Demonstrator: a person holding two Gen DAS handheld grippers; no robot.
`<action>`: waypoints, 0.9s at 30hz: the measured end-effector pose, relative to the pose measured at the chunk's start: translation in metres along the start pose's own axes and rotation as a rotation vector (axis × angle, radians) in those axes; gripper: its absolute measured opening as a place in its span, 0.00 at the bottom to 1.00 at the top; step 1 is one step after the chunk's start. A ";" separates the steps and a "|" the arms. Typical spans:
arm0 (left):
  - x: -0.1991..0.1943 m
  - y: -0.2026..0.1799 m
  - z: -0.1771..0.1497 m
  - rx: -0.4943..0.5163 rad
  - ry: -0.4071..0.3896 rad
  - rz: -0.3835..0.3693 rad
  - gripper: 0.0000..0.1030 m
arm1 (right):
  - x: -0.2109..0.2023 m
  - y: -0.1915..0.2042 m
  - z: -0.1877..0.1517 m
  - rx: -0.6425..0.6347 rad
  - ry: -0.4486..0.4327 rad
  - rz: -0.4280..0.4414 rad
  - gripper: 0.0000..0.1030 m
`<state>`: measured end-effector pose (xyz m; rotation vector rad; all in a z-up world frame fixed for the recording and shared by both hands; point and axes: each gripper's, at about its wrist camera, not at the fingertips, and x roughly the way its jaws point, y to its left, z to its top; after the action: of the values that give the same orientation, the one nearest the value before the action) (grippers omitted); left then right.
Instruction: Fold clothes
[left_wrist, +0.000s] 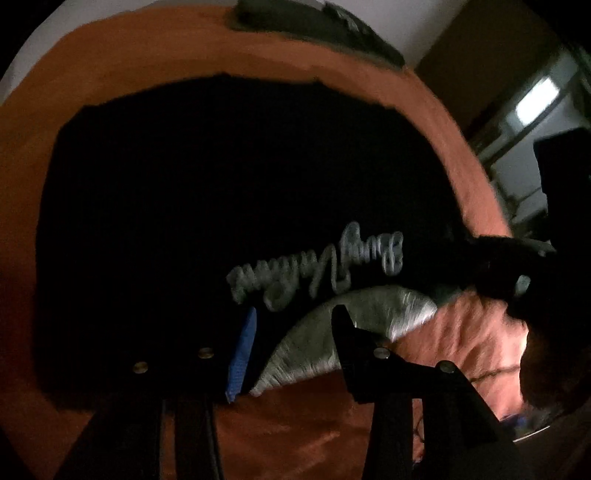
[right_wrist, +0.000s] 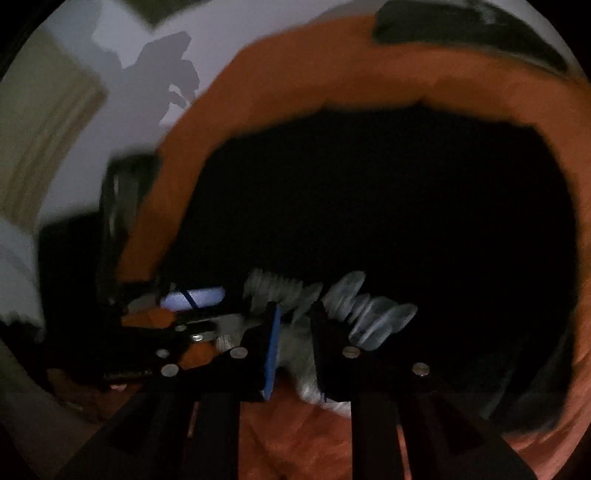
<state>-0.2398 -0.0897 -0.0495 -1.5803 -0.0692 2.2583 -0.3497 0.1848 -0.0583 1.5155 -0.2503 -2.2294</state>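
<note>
A black garment (left_wrist: 221, 184) with grey script lettering (left_wrist: 317, 269) and a grey ribbed collar (left_wrist: 354, 325) lies spread on an orange bed cover (left_wrist: 147, 66). My left gripper (left_wrist: 291, 343) hangs over its near edge with the jaws apart, one finger blue-padded (left_wrist: 242, 354), nothing between them. In the right wrist view the same garment (right_wrist: 406, 203) fills the middle. My right gripper (right_wrist: 295, 332) has its jaws closed in on the grey collar (right_wrist: 299, 332). The left gripper (right_wrist: 166, 332) shows at its left.
A dark folded item (left_wrist: 317, 29) lies at the far edge of the bed near a white wall (right_wrist: 147, 55). A doorway and lit window (left_wrist: 535, 99) are to the right. The orange cover (right_wrist: 295, 443) extends toward me.
</note>
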 end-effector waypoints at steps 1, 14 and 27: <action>0.007 -0.005 -0.008 0.007 0.001 0.035 0.43 | 0.009 0.004 -0.011 -0.017 0.016 -0.025 0.15; -0.010 0.074 -0.039 -0.151 -0.035 0.346 0.43 | -0.013 -0.082 -0.058 0.170 -0.040 -0.335 0.06; -0.003 0.058 -0.029 -0.178 -0.009 0.413 0.43 | -0.036 -0.140 -0.072 0.367 -0.082 -0.379 0.00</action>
<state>-0.2288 -0.1497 -0.0717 -1.8129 0.0614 2.6336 -0.3070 0.3321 -0.1096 1.7816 -0.4507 -2.6595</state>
